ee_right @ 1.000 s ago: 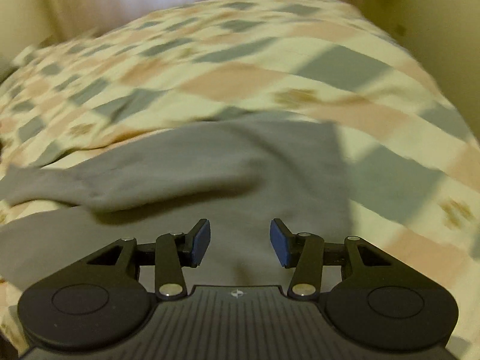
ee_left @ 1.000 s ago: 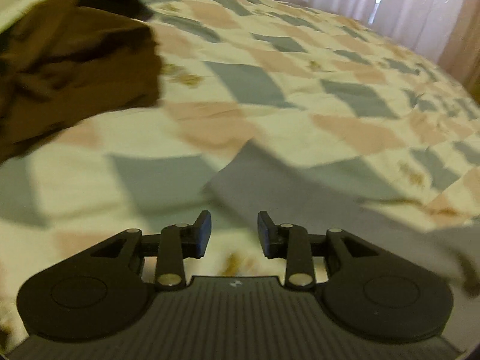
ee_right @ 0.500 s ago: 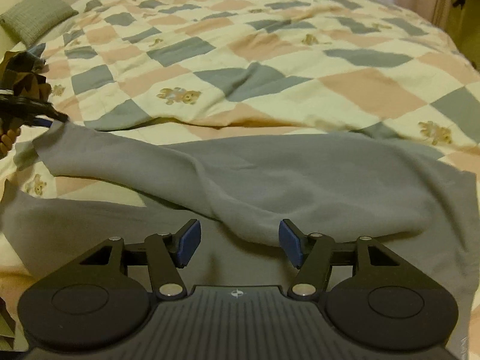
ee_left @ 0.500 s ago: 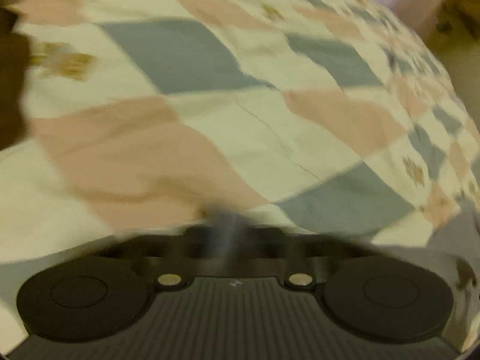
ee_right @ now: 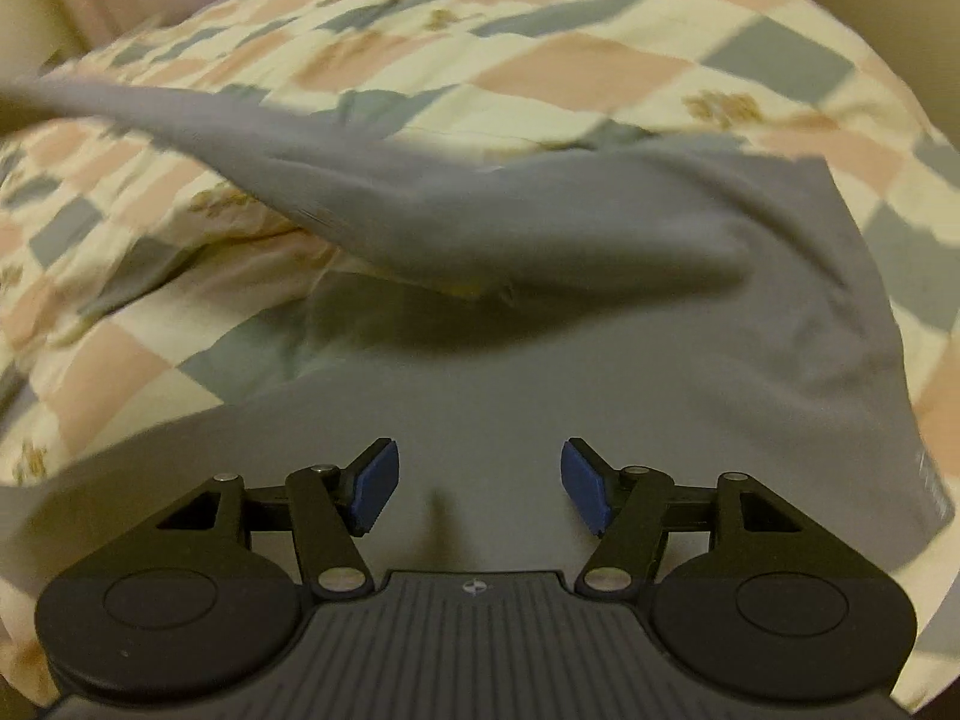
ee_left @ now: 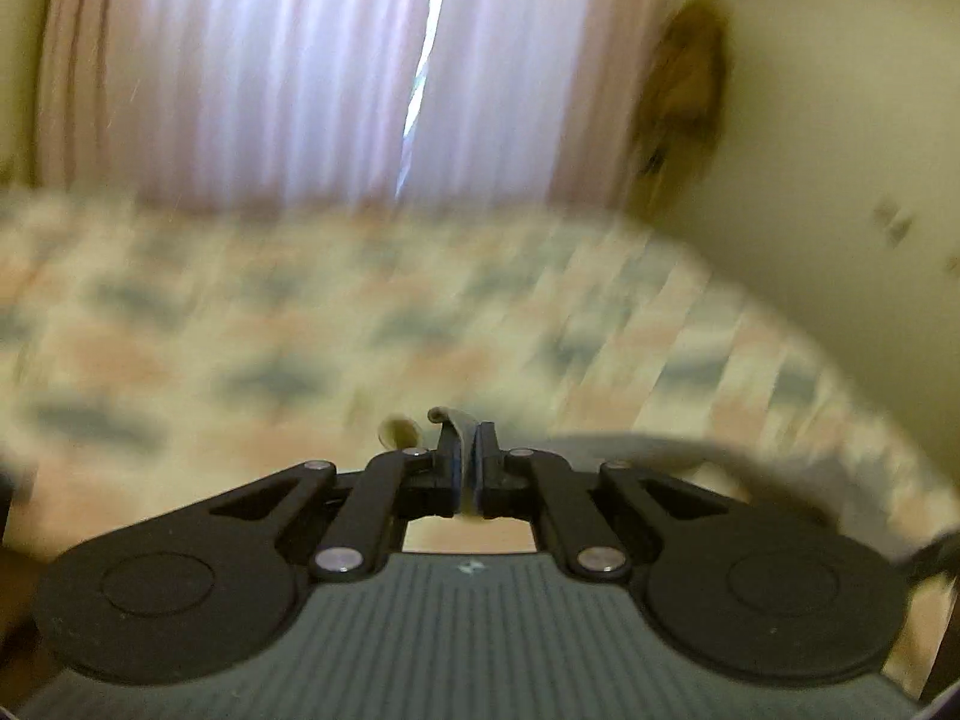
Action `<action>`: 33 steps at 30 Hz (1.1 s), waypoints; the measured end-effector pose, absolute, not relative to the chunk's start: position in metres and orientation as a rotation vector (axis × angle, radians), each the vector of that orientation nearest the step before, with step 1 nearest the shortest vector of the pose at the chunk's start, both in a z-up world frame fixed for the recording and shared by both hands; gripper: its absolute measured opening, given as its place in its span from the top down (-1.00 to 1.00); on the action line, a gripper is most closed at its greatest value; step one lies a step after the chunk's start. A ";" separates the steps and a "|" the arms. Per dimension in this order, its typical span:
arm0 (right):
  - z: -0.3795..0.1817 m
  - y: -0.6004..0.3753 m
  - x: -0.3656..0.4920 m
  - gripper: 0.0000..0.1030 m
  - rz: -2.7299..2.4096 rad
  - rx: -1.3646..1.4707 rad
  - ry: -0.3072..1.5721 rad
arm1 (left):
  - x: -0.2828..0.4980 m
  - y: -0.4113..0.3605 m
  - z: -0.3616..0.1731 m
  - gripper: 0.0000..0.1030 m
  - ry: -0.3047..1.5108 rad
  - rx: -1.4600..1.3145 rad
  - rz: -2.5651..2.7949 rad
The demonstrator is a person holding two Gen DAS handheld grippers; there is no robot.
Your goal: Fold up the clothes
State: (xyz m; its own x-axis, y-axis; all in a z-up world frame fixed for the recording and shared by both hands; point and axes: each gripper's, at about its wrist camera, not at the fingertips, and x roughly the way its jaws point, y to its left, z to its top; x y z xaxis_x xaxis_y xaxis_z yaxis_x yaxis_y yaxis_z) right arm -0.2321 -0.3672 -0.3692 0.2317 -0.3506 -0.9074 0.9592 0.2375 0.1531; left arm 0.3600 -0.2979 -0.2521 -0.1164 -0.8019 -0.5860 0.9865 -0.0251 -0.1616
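A grey garment (ee_right: pixel 540 324) lies on the checked bedspread (ee_right: pixel 570 66) in the right wrist view, its far part lifted and stretched off toward the upper left. My right gripper (ee_right: pixel 480 483) hovers open over the garment's near flat part, nothing between its blue pads (ee_right: pixel 375 477). In the left wrist view my left gripper (ee_left: pixel 469 456) is shut on a thin edge of the grey garment (ee_left: pixel 690 450), which trails away to the right. That view is blurred by motion.
The checked bedspread (ee_left: pixel 300 330) fills the middle of the left wrist view, with pale curtains (ee_left: pixel 312 66) behind it and a cream wall (ee_left: pixel 840 150) at right. A brown object (ee_left: pixel 684 96) sits beside the curtains.
My left gripper has shut on the garment's edge and swung up, lifting that side across the bed. The right gripper stays open over the flat grey cloth.
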 end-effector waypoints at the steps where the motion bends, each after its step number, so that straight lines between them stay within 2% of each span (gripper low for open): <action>1: -0.372 -0.367 -0.233 -0.22 -1.083 0.891 0.878 | 0.363 -0.294 -0.275 0.92 0.656 0.471 -1.524; 5: -0.383 -0.363 -0.238 -0.24 -1.100 0.948 0.894 | 0.387 -0.275 -0.387 0.93 0.894 0.783 -1.204; 8: -0.387 -0.360 -0.242 -0.30 -1.111 0.954 0.930 | 0.395 -0.295 -0.391 0.86 0.945 0.679 -1.215; 9: -0.387 -0.359 -0.244 -0.33 -1.114 0.953 0.938 | 0.397 -0.302 -0.392 0.78 0.961 0.641 -1.220; 11: -0.387 -0.359 -0.248 -0.35 -1.119 0.951 0.954 | 0.402 -0.315 -0.394 0.20 0.992 0.566 -1.230; 15: -0.389 -0.369 -0.249 -0.36 -1.121 0.942 0.953 | 0.412 -0.343 -0.397 0.13 1.050 0.414 -1.245; 17: -0.389 -0.380 -0.249 -0.36 -1.119 0.931 0.937 | 0.418 -0.367 -0.407 -0.07 1.079 0.379 -1.246; 19: -0.387 -0.396 -0.251 -0.36 -1.125 0.912 0.908 | 0.424 -0.397 -0.426 -0.18 1.123 0.404 -1.225; 22: -0.382 -0.426 -0.267 -0.36 -1.151 0.896 0.848 | 0.423 -0.417 -0.454 -0.13 1.188 0.433 -1.189; 24: -0.376 -0.452 -0.287 -0.36 -1.193 0.886 0.800 | 0.415 -0.423 -0.469 0.46 1.204 0.452 -1.173; 25: -0.373 -0.464 -0.298 -0.36 -1.214 0.879 0.778 | 0.410 -0.426 -0.473 0.94 1.204 0.468 -1.183; 30: -0.366 -0.541 -0.369 -0.31 -1.326 0.836 0.719 | 0.378 -0.426 -0.471 0.94 1.126 0.561 -1.234; 33: -0.377 -0.583 -0.408 -0.27 -1.349 0.855 0.723 | 0.377 -0.430 -0.475 0.87 1.141 0.560 -1.185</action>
State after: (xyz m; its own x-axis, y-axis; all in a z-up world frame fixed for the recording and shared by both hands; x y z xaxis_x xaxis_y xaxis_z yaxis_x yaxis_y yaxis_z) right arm -0.4081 -0.5830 -0.3772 0.0992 -0.5188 -0.8491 0.9943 0.0192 0.1045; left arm 0.3769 -0.4298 -0.4745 -0.0449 -0.4257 -0.9038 0.9191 0.3368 -0.2043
